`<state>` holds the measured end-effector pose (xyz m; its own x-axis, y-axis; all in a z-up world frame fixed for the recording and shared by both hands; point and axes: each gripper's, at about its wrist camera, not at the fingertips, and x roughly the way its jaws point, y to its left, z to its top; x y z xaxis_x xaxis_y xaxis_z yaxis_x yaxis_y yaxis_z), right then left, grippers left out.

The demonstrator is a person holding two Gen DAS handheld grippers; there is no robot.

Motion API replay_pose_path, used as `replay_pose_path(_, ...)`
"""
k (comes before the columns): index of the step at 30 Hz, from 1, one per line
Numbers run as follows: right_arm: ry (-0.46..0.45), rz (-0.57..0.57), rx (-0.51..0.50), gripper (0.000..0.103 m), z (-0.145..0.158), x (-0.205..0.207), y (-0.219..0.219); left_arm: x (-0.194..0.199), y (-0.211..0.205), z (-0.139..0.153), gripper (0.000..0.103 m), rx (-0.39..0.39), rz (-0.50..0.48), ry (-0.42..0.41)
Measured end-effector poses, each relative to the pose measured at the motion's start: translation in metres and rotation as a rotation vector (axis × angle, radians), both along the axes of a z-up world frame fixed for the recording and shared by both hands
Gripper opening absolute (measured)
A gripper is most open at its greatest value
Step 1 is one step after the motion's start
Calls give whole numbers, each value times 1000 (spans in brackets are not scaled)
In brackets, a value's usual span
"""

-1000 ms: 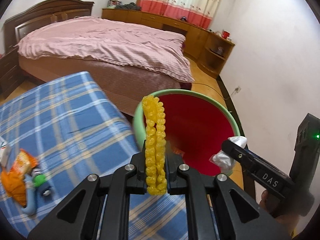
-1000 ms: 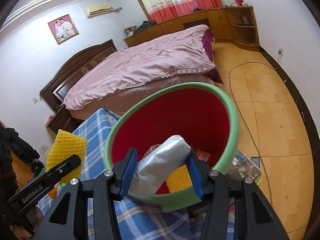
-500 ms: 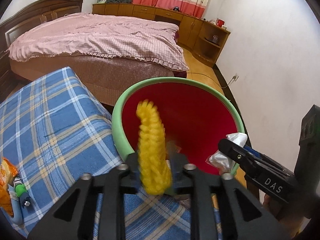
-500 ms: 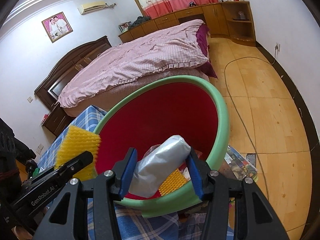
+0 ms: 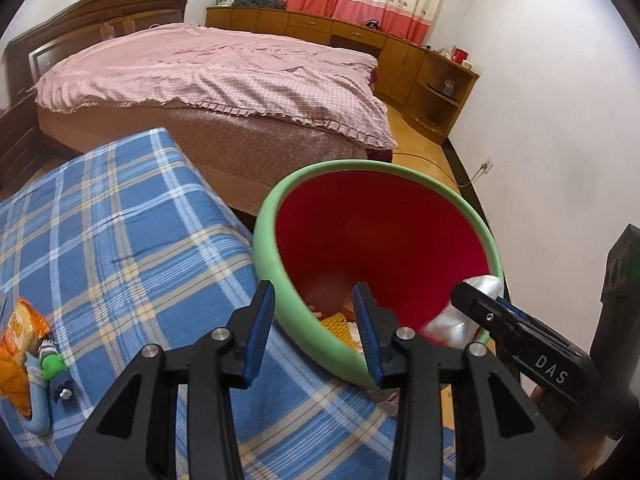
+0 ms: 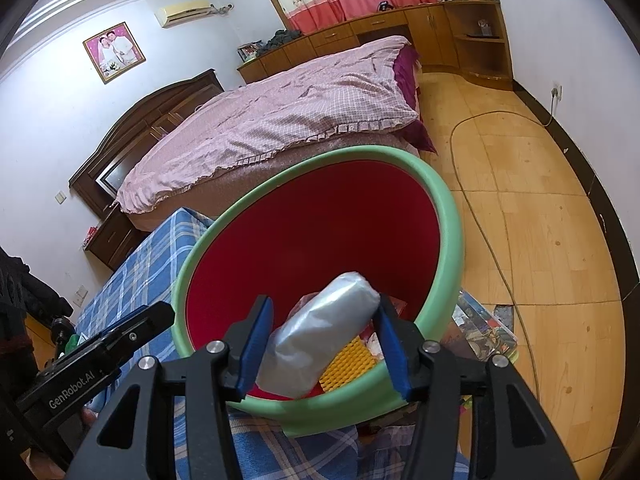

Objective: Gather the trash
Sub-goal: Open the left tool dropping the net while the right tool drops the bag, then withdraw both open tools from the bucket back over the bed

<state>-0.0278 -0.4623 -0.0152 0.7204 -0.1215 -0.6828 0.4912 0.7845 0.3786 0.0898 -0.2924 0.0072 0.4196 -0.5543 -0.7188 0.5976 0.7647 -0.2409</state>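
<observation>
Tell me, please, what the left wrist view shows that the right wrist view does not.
Only the left wrist view shows the orange snack bag on the blue plaid cloth. Only the right wrist view shows the framed photo, the air conditioner and magazines on the floor. Both show the green-rimmed red bin, yellow foam netting inside it, and the silver bag in the right gripper.

bin [image 6: 448,216] floor hidden, snack bag [image 5: 16,344] cropped

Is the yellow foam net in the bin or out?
In: the yellow foam net lies inside the bin, below the silver packet.
</observation>
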Motion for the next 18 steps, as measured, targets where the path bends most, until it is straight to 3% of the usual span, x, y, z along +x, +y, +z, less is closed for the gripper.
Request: replay_pose_path(18, -45, 18, 12, 65, 18, -6, 22, 3, 64, 11, 41, -13, 158, 11)
